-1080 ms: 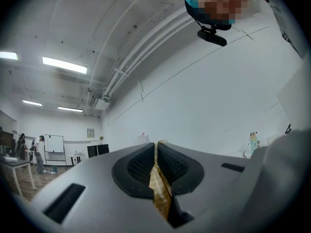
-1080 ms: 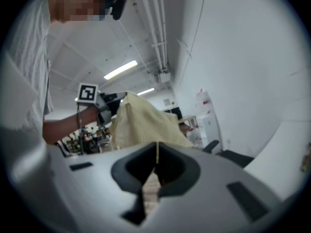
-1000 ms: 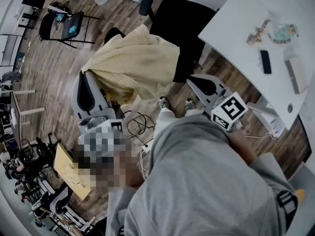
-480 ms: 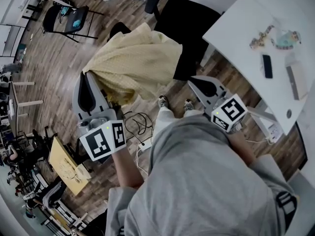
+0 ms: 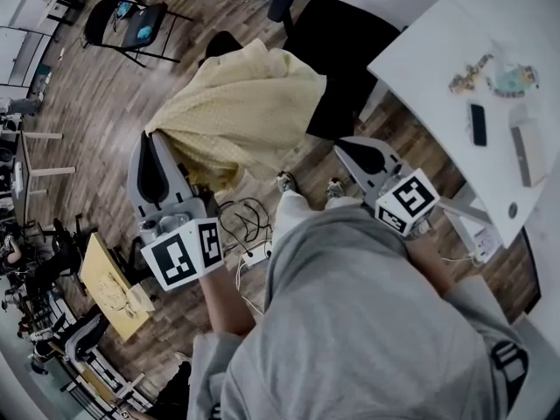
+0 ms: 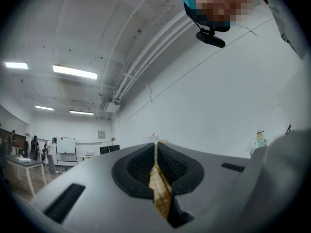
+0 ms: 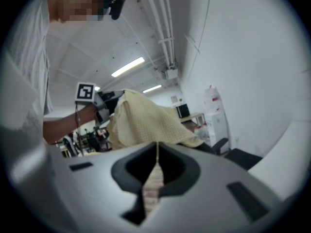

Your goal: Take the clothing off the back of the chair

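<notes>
Left claw [image 5: 153, 140]: closed, clamped on a fold of the pale yellow checked fabric garment [image 5: 241, 112]. In the left gripper view a strip of the garment [image 6: 158, 191] is pinched between the pads and runs down the slit.

Garment position: it bunches to a peak at the left claw and the rest spreads away toward the black office chair [image 5: 346, 42]. In the head view its far edge overlaps the chair; can't tell whether it's resting on the chair back or hanging just in front. In the right gripper view the garment [image 7: 146, 120] slopes down from the peak toward the chair [image 7: 239, 157].

Right claw [image 5: 341, 149]: jaws together, tips meeting. A pale sliver shows lower in the slit in its own view; can't tell what it is. It's apart from the garment, near the corner of the white surface [image 5: 437, 42] and just beyond the person's shoes [image 5: 289, 182].

On the surface: a black phone [image 5: 478, 124], a white box [image 5: 529, 151], small trinkets.

Brown wooden floor [image 5: 105, 121]: a loop of black cable [image 5: 245, 221] lies between the two claws. A black folding chair [image 5: 131, 29] stands well apart, top left.
</notes>
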